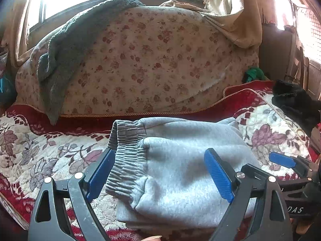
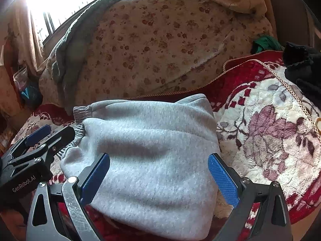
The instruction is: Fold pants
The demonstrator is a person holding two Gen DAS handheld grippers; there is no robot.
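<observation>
Two claws spread wide, holding nothing: left claw (image 1: 162, 172) and right claw (image 2: 160, 177) both hover over grey pants (image 1: 180, 160), folded into a compact bundle on the floral red blanket (image 1: 40, 150). Waistband (image 1: 126, 150) faces left. Black garment (image 1: 295, 100) lies well apart, far right.

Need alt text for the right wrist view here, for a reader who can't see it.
Folded grey pants lie in a compact bundle on a red floral blanket, framed by the open right gripper. The left gripper sits beside the waistband, left.
</observation>
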